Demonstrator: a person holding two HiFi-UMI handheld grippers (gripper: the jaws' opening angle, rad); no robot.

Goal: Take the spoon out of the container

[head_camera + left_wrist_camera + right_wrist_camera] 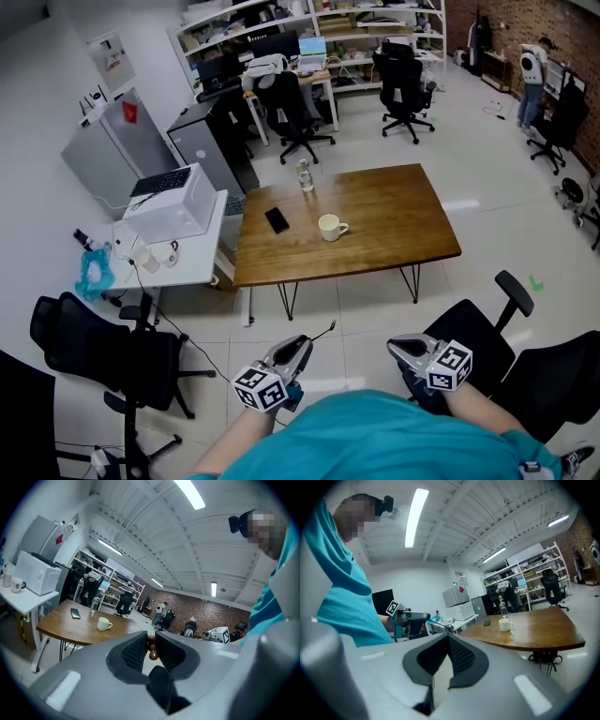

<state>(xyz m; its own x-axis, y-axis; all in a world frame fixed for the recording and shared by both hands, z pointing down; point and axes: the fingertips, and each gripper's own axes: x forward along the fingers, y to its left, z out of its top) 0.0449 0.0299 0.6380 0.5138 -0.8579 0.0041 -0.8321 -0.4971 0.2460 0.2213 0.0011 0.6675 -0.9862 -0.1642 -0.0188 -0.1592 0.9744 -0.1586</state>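
Spoon [153, 655]: it sits in the left tongs [151, 638], whose ribbed pads pinch its brown, beaded handle. From the head view its thin shaft pokes forward past the tips, low in front of the person's body. It is nowhere near a container. The only likely one, a white cup [329, 227], stands on the wooden desk [394, 220] well apart from both tongs, with a dark phone [277, 220] just to its left. Whether the cup holds anything cannot be told from here.

By my reading the lifting-out is done, and the job now is a steady carry. The beads give the pads something to seat against, so the grip should be firm without crushing. The shaft is best pointed away from the body and held level, since a thin handle can pivot between ribs if swung.

The right tongs [447, 635] are pressed together on nothing and hang beside the left. They are best kept off the spoon's line.
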